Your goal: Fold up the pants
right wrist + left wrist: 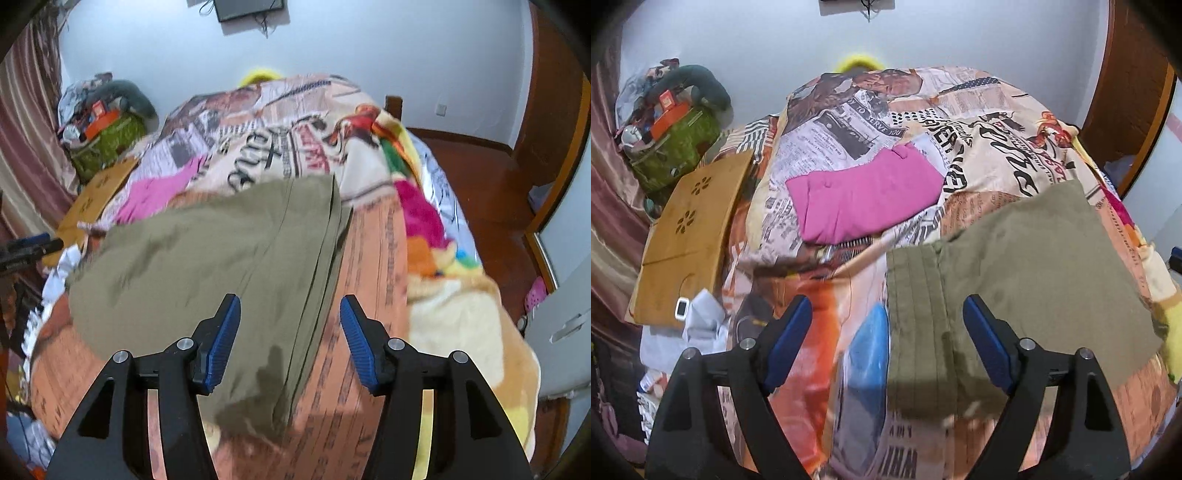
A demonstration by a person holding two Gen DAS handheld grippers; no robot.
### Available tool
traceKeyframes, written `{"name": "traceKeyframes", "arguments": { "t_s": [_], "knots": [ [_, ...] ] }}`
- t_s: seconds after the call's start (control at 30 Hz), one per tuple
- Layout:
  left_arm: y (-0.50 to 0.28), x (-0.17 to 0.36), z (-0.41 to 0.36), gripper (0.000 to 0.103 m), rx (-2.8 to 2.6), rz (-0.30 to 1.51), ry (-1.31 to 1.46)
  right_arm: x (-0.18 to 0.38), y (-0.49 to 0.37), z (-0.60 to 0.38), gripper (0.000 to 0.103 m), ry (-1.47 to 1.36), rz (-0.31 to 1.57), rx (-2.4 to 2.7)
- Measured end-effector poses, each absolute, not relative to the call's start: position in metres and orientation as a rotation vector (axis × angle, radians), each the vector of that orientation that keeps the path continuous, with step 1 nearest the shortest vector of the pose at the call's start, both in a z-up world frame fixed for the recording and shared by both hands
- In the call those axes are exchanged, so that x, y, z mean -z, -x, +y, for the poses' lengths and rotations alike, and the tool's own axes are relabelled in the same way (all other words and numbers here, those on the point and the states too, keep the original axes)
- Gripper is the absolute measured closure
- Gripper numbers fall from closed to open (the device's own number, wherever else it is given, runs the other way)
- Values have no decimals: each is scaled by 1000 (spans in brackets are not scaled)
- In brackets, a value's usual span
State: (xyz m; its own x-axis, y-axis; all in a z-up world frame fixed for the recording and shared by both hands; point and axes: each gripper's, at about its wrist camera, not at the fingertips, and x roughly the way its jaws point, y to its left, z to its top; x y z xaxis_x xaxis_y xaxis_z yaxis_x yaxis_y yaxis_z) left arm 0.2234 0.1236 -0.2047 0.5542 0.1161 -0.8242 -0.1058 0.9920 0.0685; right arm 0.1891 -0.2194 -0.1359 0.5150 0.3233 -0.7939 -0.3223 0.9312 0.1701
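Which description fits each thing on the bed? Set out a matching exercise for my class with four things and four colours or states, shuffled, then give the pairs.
Things:
1. folded pants
2. folded garment further up the bed
3. board with flower cut-outs
4. left gripper

Descriptions:
A. pink
B. open, holding nothing
C. olive green
D. light brown wood

Pairs: 1-C, 2-A, 3-D, 4-B
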Motion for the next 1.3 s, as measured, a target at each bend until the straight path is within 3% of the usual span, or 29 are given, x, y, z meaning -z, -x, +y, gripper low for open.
{"name": "traceKeyframes", "arguments": {
  "t_s": [0.57,1.03,1.07,1.27,1.3],
  "knots": [
    [-309,255,131,17,-125,1085,-32,170,-302,-212,49,-28,990,-387],
    [-318,295,138,12,-74,1152,35,229,-376,-191,49,-55,1060,-412],
    [-319,296,139,12,-71,1149,45,233,-378,-191,51,-53,1064,-406],
    [-314,301,161,12,-105,1104,203,246,-376,-186,81,-10,1045,-392],
    [-314,300,164,13,-117,1095,220,245,-376,-187,91,9,1037,-378]
  ]
}}
